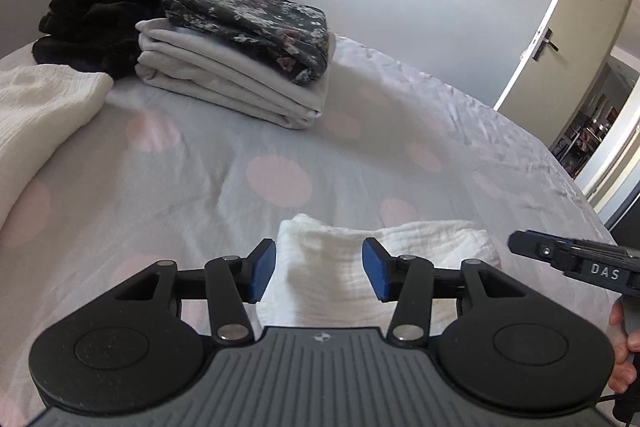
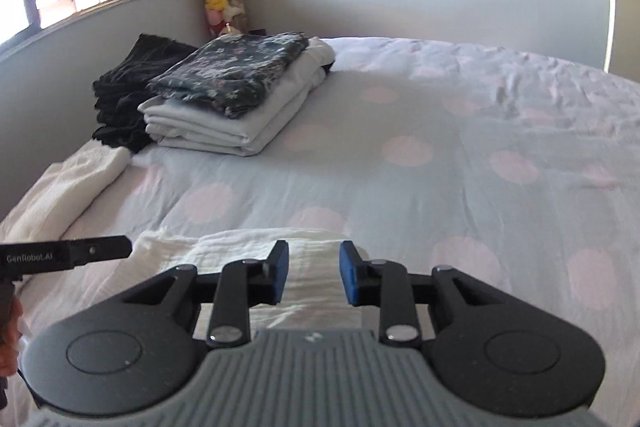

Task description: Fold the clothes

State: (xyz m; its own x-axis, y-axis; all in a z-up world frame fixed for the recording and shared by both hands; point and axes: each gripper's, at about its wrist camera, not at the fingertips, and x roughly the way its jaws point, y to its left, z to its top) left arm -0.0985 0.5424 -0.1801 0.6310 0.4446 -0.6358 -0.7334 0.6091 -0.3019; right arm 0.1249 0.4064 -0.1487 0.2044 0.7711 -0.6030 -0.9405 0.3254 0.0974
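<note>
Hovering: both grippers above white cloth [image 1: 384,259], near bed [image 1: 280,147] edge.
L gripper [image 1: 319,273]: fingers spread, empty.
R gripper [image 2: 313,273]: spread, empty.
Stack [image 1: 240,67]: folded, set aside, keeps workspace free.

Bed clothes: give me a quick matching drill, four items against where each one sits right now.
Items:
1. floral garment
2. grey folded stack
3. black pile
4. small white folded cloth

Places:
A. nearest the tools, on the near part of the bed
B. on top of the grey folded stack
C. on the bedspread, under the floral garment
D. beside the stack, toward the window wall

Pairs: 1-B, 2-C, 3-D, 4-A
</note>
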